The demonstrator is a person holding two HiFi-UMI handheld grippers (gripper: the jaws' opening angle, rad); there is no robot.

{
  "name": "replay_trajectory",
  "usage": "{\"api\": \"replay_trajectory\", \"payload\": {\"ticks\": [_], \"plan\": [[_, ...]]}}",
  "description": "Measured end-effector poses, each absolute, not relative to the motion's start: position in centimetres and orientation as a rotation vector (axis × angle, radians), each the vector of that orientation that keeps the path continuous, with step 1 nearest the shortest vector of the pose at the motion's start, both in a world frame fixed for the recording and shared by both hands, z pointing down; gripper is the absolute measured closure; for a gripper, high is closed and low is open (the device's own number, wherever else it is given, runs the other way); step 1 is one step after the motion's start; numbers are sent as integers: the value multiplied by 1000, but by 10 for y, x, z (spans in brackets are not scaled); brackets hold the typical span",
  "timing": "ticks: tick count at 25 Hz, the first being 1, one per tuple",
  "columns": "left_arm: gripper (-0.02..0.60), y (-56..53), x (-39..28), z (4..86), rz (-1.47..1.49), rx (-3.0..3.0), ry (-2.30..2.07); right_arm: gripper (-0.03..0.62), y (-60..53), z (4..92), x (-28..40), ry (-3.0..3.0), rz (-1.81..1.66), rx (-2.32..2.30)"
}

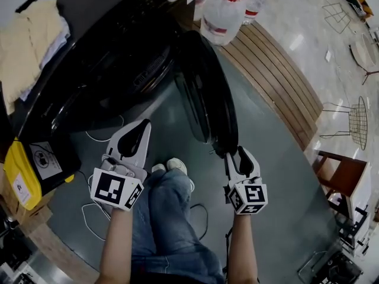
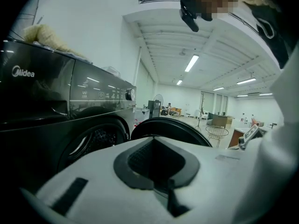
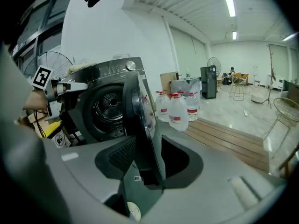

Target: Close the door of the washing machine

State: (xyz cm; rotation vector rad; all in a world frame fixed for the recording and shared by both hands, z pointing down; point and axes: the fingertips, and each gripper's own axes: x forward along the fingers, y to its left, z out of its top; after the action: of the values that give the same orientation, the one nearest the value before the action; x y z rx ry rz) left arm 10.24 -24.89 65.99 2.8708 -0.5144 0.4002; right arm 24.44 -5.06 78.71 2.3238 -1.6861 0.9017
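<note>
The washing machine (image 1: 106, 58) is big and dark, and it fills the upper left of the head view. Its round door (image 1: 207, 93) is wide open. The door swings out from the machine toward the middle of the picture, and from above you mostly see its thin edge. In the right gripper view, the round hole of the machine shows just left of the door.

The right tool (image 1: 238, 155) is a little right of the middle, at the near end of the door. The door's edge sits between its two jaws. The jaws are apart. One jaw is close beside the door and a dark gap shows on the other side, so the tool is not squeezing the door.

The left tool (image 1: 144, 126) is a little left of the middle, in front of the machine and apart from the door. Its jaws are together and nothing is in them.

The person's legs in blue jeans (image 1: 169, 218) and pale shoes (image 1: 172, 165) show at the bottom, between the two tools. Yellowish cloths (image 1: 32, 31) lie on top of the machine at the upper left. A yellow box (image 1: 21, 176) sits at the left edge. Big water bottles (image 1: 222, 19) stand at the top, past the door, next to a strip of wooden floor (image 1: 278, 76)
</note>
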Motion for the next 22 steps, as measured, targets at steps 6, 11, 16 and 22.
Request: {"api": "replay_trajectory", "payload": {"ticks": [6, 11, 16, 22], "plan": [[581, -244, 99, 661, 400, 2857, -537, 486, -58, 788, 248, -1697, 877, 2287], [581, -249, 88, 655, 395, 2839, -584, 497, -61, 788, 243, -1678, 903, 2247], [581, -251, 69, 643, 396, 2800, -640, 500, -68, 788, 216, -1712, 972, 2147], [581, -260, 28, 636, 400, 2726, -748, 479, -98, 788, 148, -1875, 1052, 1913]]}}
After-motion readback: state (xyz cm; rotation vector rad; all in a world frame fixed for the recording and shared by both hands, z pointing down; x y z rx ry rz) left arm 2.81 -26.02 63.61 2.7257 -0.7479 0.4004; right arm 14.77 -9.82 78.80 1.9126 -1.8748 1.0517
